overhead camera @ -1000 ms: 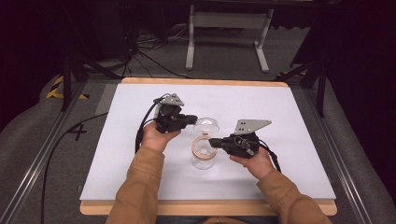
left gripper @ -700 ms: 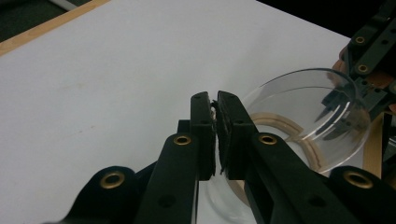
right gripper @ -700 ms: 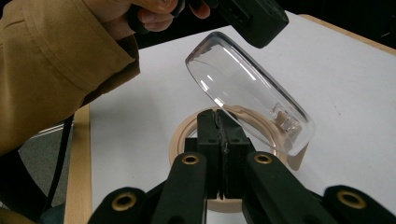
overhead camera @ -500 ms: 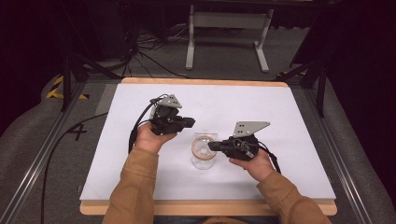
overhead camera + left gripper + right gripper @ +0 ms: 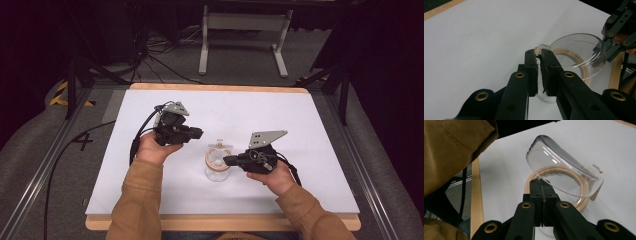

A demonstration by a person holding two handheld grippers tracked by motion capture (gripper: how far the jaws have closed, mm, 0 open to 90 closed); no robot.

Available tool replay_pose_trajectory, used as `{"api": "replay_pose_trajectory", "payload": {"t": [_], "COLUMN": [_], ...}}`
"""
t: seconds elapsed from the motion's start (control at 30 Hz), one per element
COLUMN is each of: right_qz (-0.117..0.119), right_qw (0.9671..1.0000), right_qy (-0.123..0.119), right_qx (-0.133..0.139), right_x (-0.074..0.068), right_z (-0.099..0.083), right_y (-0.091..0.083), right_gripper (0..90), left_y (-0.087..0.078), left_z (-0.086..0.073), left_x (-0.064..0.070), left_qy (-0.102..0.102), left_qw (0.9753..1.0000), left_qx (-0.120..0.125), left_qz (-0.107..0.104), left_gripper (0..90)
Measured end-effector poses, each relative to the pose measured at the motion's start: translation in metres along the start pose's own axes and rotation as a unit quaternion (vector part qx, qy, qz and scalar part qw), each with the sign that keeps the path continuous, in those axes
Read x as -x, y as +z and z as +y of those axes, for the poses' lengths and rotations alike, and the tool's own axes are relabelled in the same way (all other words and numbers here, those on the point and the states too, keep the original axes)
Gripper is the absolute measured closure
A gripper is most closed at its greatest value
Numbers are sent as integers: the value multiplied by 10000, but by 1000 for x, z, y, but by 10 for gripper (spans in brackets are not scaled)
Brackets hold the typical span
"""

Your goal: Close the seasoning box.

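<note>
A clear plastic cover stands mid-table with a tan ring at its rim. In the right gripper view the clear cover tilts up over the tan ring, and my right gripper is shut on the cover's near edge. From above, the right gripper meets it from the right. My left gripper hovers a little up and left of it, shut with nothing held. In the left gripper view its tips line up with a small tan tab before the cover and ring.
The white table top has a wooden edge at the front. Metal rails run along both sides. A grey stand and cables lie on the floor beyond the far edge. A person's tan sleeves come in from below.
My left gripper has drawn back to the left, away from the clear cover it was touching. The right gripper has stayed shut on the cover's edge.
</note>
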State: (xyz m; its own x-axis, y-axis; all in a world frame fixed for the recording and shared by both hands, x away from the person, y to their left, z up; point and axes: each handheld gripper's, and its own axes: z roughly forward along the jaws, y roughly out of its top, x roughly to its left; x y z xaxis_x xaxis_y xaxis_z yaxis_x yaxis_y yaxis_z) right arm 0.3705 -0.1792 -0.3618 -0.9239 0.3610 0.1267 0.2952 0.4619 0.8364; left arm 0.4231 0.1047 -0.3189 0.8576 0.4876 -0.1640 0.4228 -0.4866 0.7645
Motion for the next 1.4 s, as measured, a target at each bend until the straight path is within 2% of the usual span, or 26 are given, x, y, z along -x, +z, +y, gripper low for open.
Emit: {"api": "replay_pose_trajectory", "payload": {"t": [0.2,0.37,0.43,0.8,1.1,1.27,1.4], "right_qz": [61,118,125,280,325,251,74], "right_qw": [9998,9994,9991,9967,9970,9981,9993], "right_qy": [64,105,122,41,18,-28,-10], "right_qx": [-182,-323,-386,-763,-700,-555,-374], "right_x": [-1,-1,-2,-8,-10,-9,-2], "right_z": [-2,-4,-5,-7,-5,-1,3], "right_y": [3,4,5,8,5,-4,-20], "right_gripper": [892,892,893,893,892,875,857], "left_y": [1,3,3,4,3,0,-3], "left_z": [-2,-3,-4,-5,-5,-5,-7], "left_x": [-1,-2,-3,-4,-4,-5,-6], "left_qy": [-40,12,-42,-32,-42,-245,-294], "left_qw": [9999,9996,9995,9992,9991,9993,9992], "left_qx": [-109,-269,-323,-400,-415,-256,-226], "left_qz": [1,47,44,32,35,124,176], "left_gripper": [823,820,820,814,800,703,664]}}
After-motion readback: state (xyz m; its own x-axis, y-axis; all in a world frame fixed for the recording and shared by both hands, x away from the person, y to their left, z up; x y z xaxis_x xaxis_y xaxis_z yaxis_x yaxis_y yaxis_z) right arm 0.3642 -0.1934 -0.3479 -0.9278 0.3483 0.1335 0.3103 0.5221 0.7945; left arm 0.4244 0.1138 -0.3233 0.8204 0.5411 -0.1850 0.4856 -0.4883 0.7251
